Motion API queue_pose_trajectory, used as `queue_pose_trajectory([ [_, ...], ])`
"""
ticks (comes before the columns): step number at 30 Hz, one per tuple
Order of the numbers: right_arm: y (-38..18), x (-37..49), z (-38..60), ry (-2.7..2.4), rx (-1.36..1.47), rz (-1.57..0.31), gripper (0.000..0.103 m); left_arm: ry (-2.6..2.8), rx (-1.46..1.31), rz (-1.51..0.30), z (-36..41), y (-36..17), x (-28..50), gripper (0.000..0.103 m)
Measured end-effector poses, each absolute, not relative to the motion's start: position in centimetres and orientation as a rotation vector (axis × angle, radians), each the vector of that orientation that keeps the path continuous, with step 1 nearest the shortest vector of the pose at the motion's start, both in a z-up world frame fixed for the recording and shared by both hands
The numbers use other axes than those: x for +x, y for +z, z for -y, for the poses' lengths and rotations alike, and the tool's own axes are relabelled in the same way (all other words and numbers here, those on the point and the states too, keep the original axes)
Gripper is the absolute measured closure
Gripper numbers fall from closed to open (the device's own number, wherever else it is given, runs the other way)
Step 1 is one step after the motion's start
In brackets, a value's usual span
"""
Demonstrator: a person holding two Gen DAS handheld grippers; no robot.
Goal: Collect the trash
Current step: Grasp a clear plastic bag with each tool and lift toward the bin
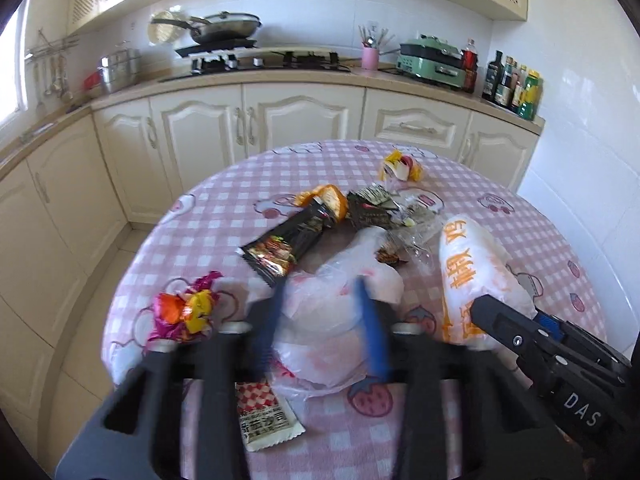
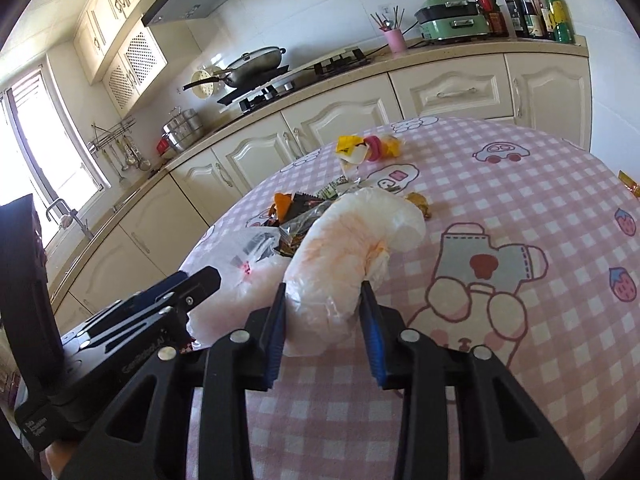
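Observation:
On the pink checked table (image 1: 224, 200) lies a heap of trash. My left gripper (image 1: 320, 284) has its blue fingers around a thin clear-white plastic bag (image 1: 332, 320) and looks shut on it, though the fingers are blurred. My right gripper (image 2: 324, 286) is shut on a rolled white bag with orange print (image 2: 352, 240), also seen as the printed bag (image 1: 472, 272) in the left wrist view. Beyond lie a black snack wrapper (image 1: 288, 244), an orange wrapper (image 1: 328, 200), crumpled pink and yellow wrappers (image 1: 184, 308), a yellow-white wrapper (image 1: 400, 166) and a red-checked sachet (image 1: 264, 412).
The two grippers sit side by side at the near table edge; the left gripper (image 2: 200, 280) shows beside the right one. Cream cabinets (image 1: 256, 120) and a counter with stove, wok (image 1: 224, 28) and bottles (image 1: 516, 84) run behind the table. A small golden wrapper (image 2: 418, 202) lies by the printed bag.

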State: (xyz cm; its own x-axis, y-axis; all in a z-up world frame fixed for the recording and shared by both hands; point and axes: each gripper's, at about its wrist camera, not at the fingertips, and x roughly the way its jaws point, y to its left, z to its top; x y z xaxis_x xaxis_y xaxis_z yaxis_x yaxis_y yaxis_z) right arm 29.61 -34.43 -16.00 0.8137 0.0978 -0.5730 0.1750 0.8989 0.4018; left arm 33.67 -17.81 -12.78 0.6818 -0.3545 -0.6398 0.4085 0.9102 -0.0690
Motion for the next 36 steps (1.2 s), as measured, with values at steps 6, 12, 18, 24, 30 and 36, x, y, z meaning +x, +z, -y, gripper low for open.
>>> queue_pose_trajectory([
  [6,-15.2,29.2,34.2,-0.048,0.432,-0.595,0.069,-0.481,0.017,-0.671,17.3,-11.9,32.7,0.102],
  [12,-13.0,28.2,33.1,-0.04,0.4,-0.543,0.069,-0.516,-0.063,-0.604,15.4,-9.3,30.9,0.102],
  [18,-10.4,27.2,30.9,-0.003,0.367,-0.496,0.069,-0.507,-0.134,-0.503,11.9,-6.3,28.6,0.102],
  [24,-8.7,27.5,25.7,0.097,0.314,-0.483,0.069,-0.423,-0.191,-0.465,6.0,-5.2,27.2,0.102],
  [30,-9.1,29.5,18.1,0.244,0.259,-0.526,0.069,-0.246,-0.236,-0.477,-1.6,-6.4,26.5,0.102],
  [36,-11.3,32.3,9.8,0.391,0.198,-0.609,0.069,-0.064,-0.292,-0.528,-9.3,-9.2,26.7,0.102],
])
